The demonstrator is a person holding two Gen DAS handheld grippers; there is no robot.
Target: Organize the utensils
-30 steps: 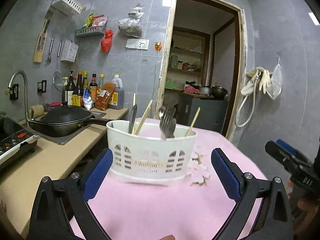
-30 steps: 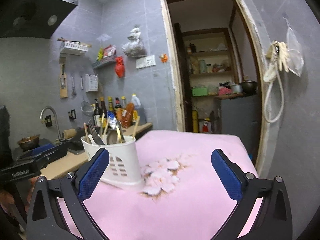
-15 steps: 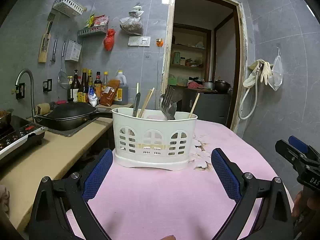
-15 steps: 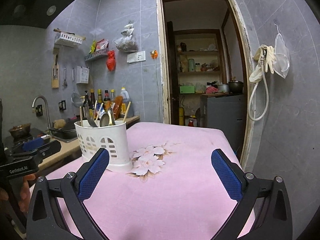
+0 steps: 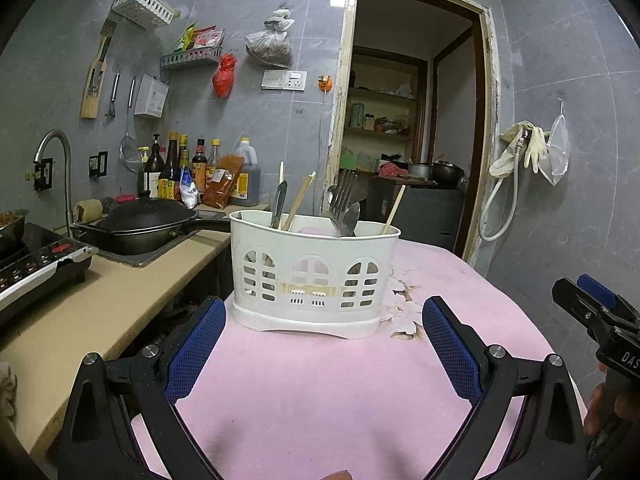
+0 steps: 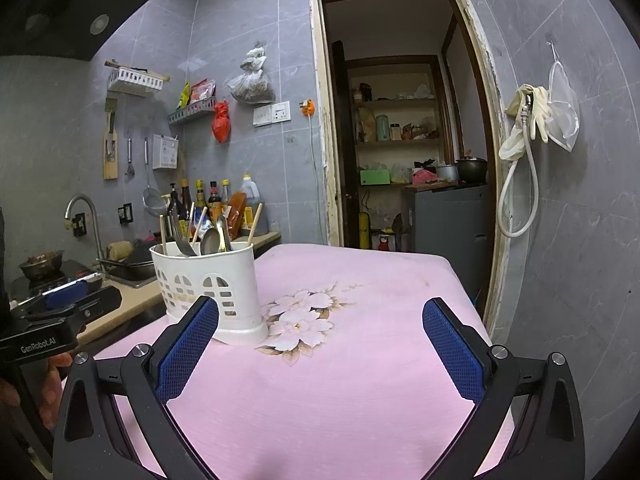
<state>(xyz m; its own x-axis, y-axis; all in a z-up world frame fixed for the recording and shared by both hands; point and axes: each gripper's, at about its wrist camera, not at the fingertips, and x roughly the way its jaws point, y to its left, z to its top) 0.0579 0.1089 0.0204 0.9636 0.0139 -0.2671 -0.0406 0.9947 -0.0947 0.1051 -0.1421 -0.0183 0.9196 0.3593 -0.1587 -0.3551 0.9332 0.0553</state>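
Both grippers, left gripper (image 5: 324,344) and right gripper (image 6: 320,348), have dropped lower over the last second, fingers spread wide and empty. Forks, spoons and chopsticks stand sorted, apparently by compartment, in the white caddy (image 5: 314,280) on the pink-clothed counter (image 6: 360,380).

Left gripper (image 5: 323,350): black angular frame, blue cross-hatched finger pads (image 5: 196,350), silver screws at the pivots. Right gripper (image 6: 320,350): same build. White lettering on the bodies: "GenRobot.AI" on left, "DAS" visible on right.
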